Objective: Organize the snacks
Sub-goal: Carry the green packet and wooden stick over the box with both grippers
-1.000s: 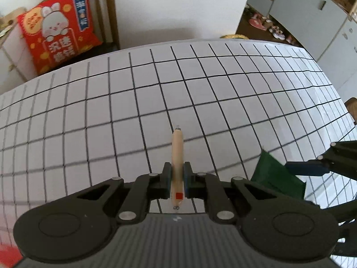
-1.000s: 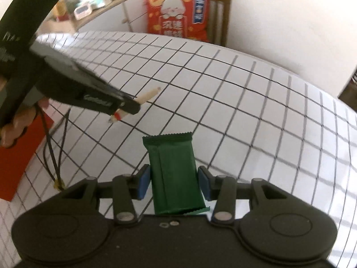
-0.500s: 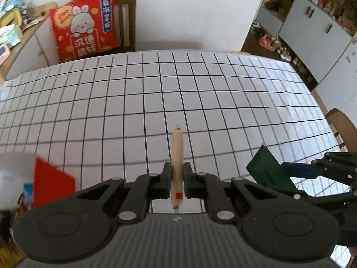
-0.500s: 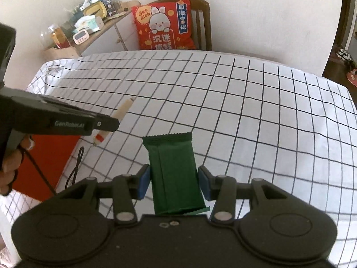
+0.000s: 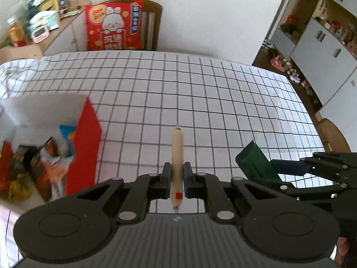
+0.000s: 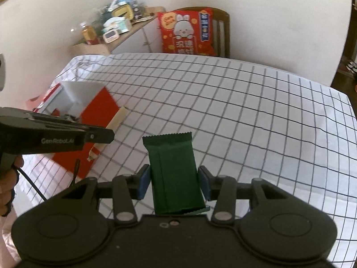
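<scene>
The left gripper has its fingers pressed tight on a thin beige sausage stick, which juts forward between them with its red-marked end toward the camera. The right gripper pinches a dark green snack bar across its width, the crimped top edge pointing away over the tabletop. Neither grip has altered over the last second; both snacks sit in the fingers just as they did.

What has changed is the view. A second ago the left wrist camera saw only the checked cloth close below and the right gripper's green bar at the edge. Both hands have since lifted and swung across, and a red box with a white inside has come into sight at the left of the tabletop. It is open at the top and already holds several bright wrappers, too blurred to name. From the right wrist view, the sausage stick now hangs just beside the box's near red wall, not yet over the opening.

This looks like the carry stage: 2 snacks are lifted clear and headed for the box. The left hand seems closest to a drop, while the green bar trails further from the box.
</scene>
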`<state>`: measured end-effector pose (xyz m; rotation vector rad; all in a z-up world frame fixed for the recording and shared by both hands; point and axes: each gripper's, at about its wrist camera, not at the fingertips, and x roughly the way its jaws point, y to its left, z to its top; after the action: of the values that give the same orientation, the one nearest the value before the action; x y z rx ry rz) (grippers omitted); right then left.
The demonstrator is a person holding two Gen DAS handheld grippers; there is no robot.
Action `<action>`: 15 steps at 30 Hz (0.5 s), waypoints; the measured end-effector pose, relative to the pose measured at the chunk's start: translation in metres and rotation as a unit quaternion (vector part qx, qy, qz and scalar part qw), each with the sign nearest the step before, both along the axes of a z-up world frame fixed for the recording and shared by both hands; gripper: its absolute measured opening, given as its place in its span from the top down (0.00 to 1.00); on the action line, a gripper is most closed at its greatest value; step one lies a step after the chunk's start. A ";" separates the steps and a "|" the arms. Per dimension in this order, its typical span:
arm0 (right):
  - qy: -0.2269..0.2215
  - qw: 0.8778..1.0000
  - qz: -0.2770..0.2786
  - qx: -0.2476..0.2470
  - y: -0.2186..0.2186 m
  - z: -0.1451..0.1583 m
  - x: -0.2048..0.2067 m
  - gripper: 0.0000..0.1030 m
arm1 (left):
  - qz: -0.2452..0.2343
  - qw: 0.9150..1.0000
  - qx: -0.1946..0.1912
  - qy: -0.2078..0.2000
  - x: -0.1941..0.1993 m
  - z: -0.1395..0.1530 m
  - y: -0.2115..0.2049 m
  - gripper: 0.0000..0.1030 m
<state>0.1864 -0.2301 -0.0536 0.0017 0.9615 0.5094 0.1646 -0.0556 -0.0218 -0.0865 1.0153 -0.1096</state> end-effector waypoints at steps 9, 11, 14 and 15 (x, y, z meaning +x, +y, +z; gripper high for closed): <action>-0.009 0.999 0.040 0.009 0.037 0.019 -0.022 0.57 | 0.031 0.999 -0.011 -0.010 -0.048 0.024 0.044 0.90; -0.010 0.999 0.047 0.011 0.051 0.023 -0.025 0.57 | 0.040 0.999 -0.013 -0.012 -0.056 0.029 0.058 0.90; -0.016 0.998 0.059 0.011 0.073 0.028 -0.029 0.57 | 0.050 0.999 -0.015 -0.014 -0.066 0.034 0.081 0.90; -0.016 0.998 0.062 0.011 0.082 0.030 -0.028 0.57 | 0.052 0.998 -0.015 -0.016 -0.069 0.035 0.089 0.90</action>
<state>0.1579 -0.1482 -0.0237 -0.0465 0.9284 0.6337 0.0956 0.0331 0.0137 -0.1641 0.9754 -0.0305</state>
